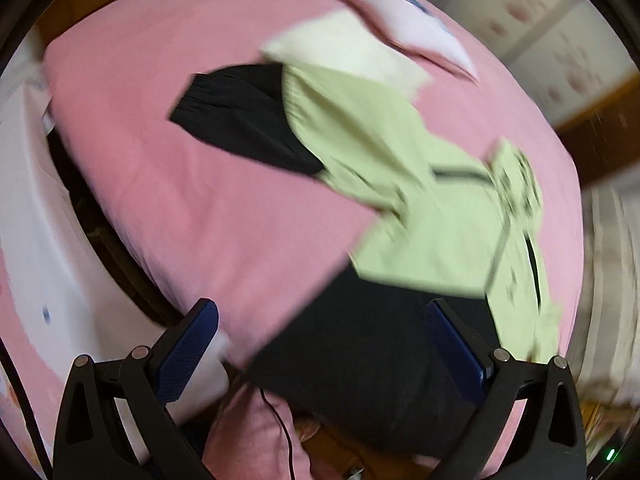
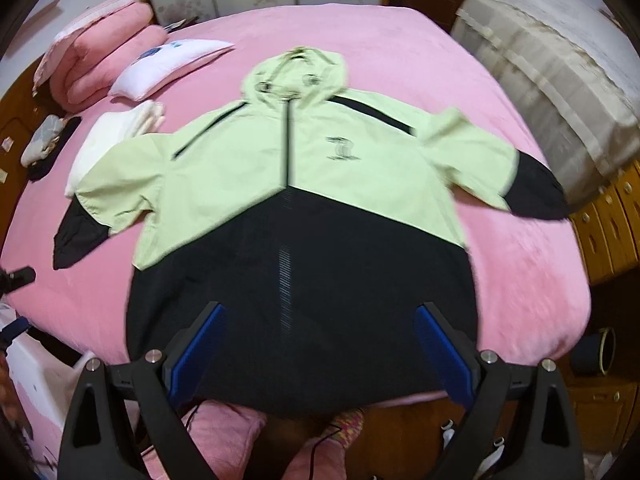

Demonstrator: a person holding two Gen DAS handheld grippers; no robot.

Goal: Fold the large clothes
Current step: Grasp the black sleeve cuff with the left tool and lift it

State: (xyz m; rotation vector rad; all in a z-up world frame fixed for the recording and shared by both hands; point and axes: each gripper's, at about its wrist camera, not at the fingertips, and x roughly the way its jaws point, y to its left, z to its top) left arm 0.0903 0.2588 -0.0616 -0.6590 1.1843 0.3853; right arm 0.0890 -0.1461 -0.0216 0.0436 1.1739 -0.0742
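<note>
Both jaws wide apart, holding nothing. Left gripper (image 1: 322,344) above the near bed edge, fingers (image 1: 188,350) framing the black hem of the jacket (image 1: 404,184). Right gripper (image 2: 320,350) likewise above the hem, aimed straight up the zip.

Jacket (image 2: 288,184) spread flat, front up, on the pink bed (image 2: 500,240): hood (image 2: 296,72) toward the far side, black lower half at the near edge, pale green chest and shoulders above. Zip closed, down the middle. Small dark logo on the chest, to the right of the zip in the right view. Both sleeves out sideways, green at the shoulder, black at the cuff. Left-hand sleeve (image 2: 92,200) overlapping a folded white cloth (image 2: 116,128); right-hand sleeve (image 2: 520,176) reaching the bed's edge.

Beyond the white cloth, a white pillow (image 2: 168,64) with a blue print, then rolled pink bedding (image 2: 100,48) at the far left corner. Covered grey-beige bundle (image 2: 552,92) off the bed on the right, above wooden drawers (image 2: 608,232). Left view badly blurred; jacket there seen slantwise, sleeve (image 1: 240,120) pointing to the upper left, white cloth (image 1: 344,48) just beyond it.
</note>
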